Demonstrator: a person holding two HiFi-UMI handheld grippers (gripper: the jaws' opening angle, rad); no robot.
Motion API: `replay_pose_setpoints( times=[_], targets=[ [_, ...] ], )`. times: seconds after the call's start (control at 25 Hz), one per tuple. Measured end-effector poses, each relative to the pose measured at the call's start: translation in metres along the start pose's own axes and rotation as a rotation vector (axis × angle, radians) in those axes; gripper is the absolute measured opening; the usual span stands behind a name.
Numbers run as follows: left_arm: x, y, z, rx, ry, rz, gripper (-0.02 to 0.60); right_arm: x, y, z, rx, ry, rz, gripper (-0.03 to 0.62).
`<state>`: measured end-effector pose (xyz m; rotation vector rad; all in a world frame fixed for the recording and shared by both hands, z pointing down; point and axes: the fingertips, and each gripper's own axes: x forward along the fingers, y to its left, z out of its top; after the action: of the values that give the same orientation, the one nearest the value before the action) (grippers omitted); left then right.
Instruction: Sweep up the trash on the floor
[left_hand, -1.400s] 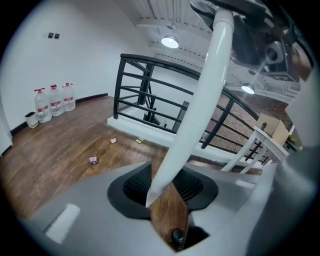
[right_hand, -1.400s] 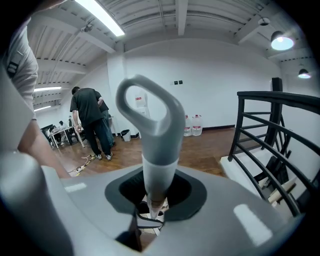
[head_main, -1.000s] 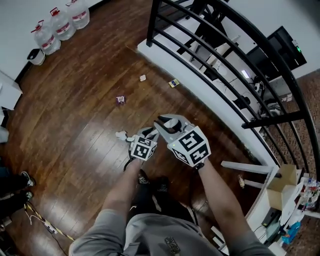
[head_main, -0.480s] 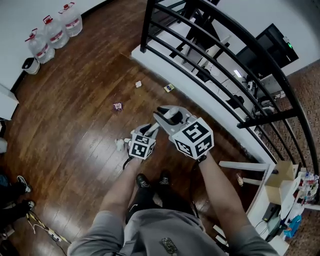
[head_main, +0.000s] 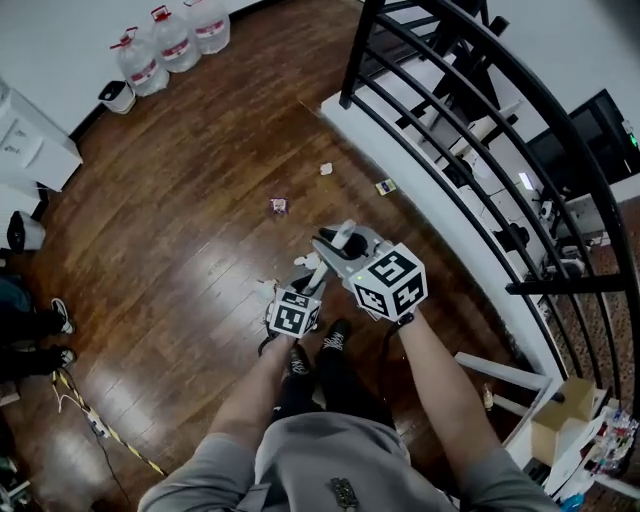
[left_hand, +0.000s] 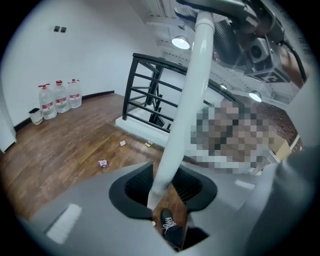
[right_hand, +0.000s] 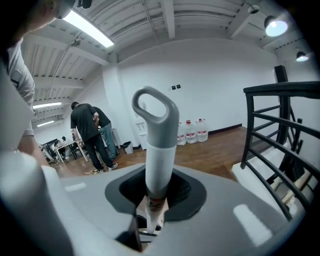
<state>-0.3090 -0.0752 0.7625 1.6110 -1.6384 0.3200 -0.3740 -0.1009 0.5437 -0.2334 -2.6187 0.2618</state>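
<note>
The broom handle (right_hand: 159, 150) is a white pole topped by a grey looped grip. The right gripper (right_hand: 157, 192) is clamped on it just under that grip. Lower on the pole, the left gripper (left_hand: 166, 189) has just been closing its jaws, which now pinch the shaft. A purple wrapper (head_main: 278, 205) lies mid-floor. Two scraps (head_main: 326, 169) sit near the floor's right edge, beside the white ledge (head_main: 440, 215) under the black railing (head_main: 358, 55). Bare wood floor (head_main: 170, 200) opens leftward to water bottles (head_main: 172, 42) in the far corner.
</note>
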Motion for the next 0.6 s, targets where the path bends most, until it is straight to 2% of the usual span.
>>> replay_pose_setpoints(
  times=[0.16,0.32,0.48,0.6],
  targets=[
    [-0.012,0.027,-0.025,-0.043,0.045,0.084,0.114,0.025,0.014,-0.014,0.017,0.020,0.114,0.067],
    [-0.013,0.054,-0.038,-0.025,0.077,0.145,0.114,0.045,0.017,-0.026,0.024,0.057,0.162,0.067],
    [0.000,0.066,-0.040,0.030,0.121,0.162,0.112,0.048,0.007,-0.037,0.036,0.083,0.186,0.067],
    [0.017,0.071,-0.032,0.049,0.118,0.156,0.114,0.046,-0.004,-0.042,0.006,0.097,0.198,0.067]
  ],
)
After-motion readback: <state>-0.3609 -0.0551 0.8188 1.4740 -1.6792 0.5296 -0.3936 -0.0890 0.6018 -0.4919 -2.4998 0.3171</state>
